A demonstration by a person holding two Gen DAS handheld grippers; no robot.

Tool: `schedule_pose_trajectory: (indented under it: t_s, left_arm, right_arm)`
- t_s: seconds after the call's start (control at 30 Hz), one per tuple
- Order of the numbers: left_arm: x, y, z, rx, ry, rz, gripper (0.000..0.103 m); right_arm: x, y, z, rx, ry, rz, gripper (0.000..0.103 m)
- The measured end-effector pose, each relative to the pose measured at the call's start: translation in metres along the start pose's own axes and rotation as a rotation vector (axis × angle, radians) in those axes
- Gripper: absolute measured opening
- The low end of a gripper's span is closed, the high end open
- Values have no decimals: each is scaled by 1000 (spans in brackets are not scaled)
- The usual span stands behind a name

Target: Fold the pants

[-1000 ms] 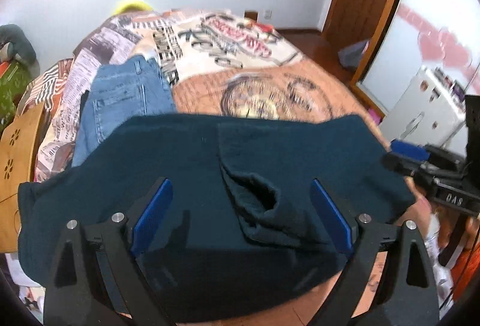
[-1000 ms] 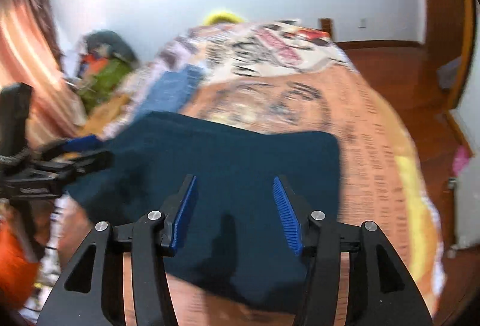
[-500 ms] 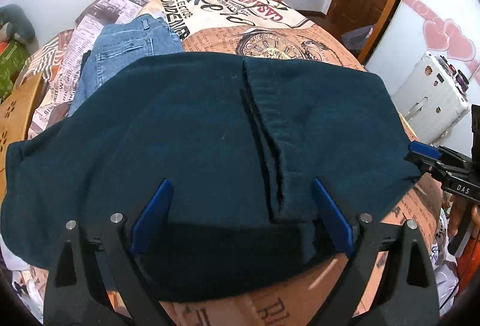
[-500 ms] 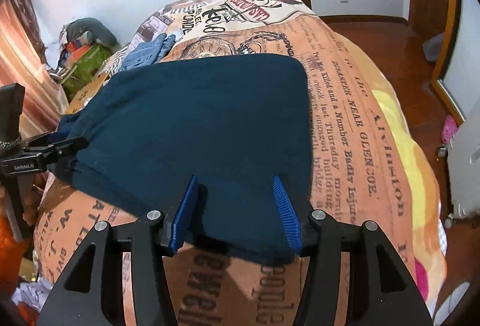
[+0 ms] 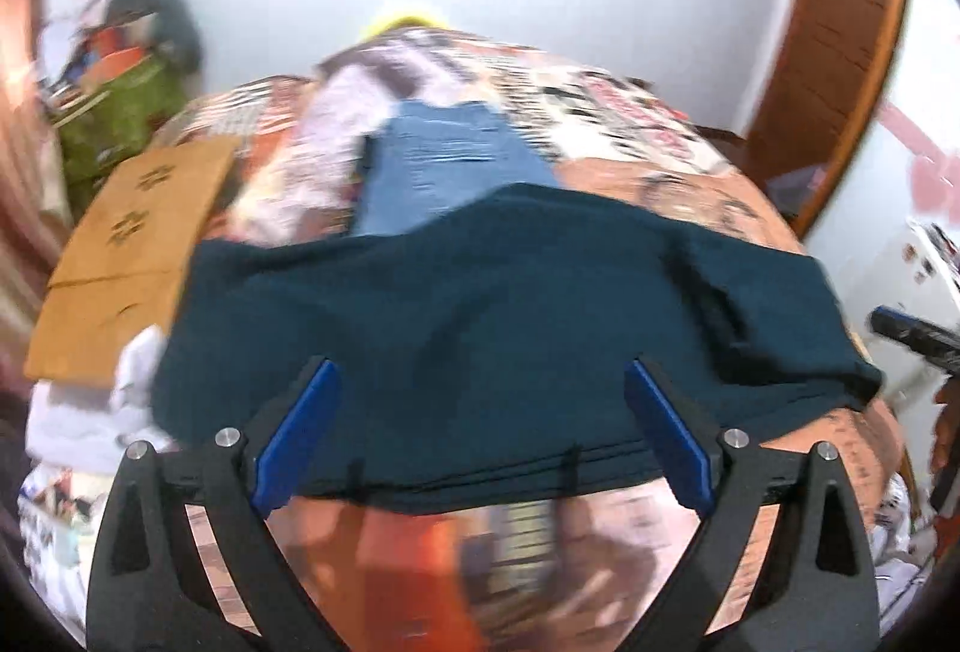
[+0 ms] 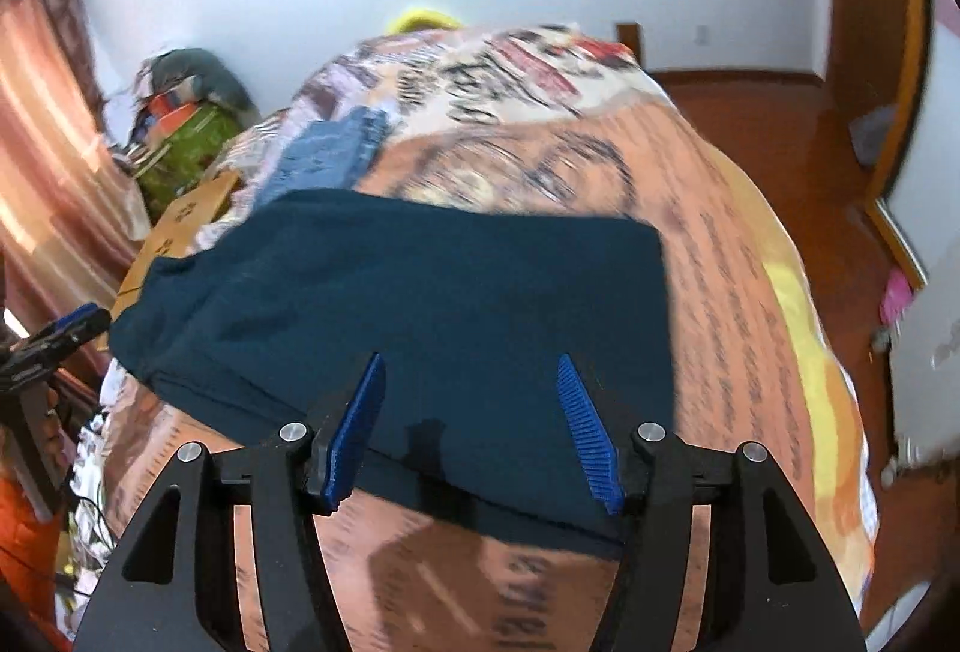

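Pants (image 6: 420, 304), dark teal, spread flat mid-frame on bed (image 6: 750, 292); left tongs (image 5: 480, 412) wide open and empty, right tongs (image 6: 471, 412) opening, gripping nothing; pinch near hem squarely before folding.

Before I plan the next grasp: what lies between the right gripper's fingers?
In the right wrist view, the near hem of the dark teal pants lies between the opening fingers of the right gripper, unpinched, on the printed bedspread.
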State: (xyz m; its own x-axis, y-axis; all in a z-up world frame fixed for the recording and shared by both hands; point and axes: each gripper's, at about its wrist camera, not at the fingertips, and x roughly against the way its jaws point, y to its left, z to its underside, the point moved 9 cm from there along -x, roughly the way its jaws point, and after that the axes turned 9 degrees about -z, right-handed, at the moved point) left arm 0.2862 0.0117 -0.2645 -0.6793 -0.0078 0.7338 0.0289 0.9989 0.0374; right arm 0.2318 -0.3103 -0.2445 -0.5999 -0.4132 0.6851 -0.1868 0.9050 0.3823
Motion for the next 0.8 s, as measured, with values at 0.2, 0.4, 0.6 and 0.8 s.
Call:
schedule_pose_trajectory:
  t_s: [0.2,0.4,0.6,0.8]
  left_arm:
    - [-20,76,31,159,81,-31,97]
    - [-51,125,70,323,197,-9,97]
    - [-82,121,90,431,307,158,97]
    - [-99,113,77,462,298,229,97]
  right_arm:
    - [-29,53,-20,99,10,-42,59]
    - [-71,88,-11,134,73,-84,59]
    - [-99,91,6,88,136,-76,59]
    - [-101,92,10,76,149,-89,60]
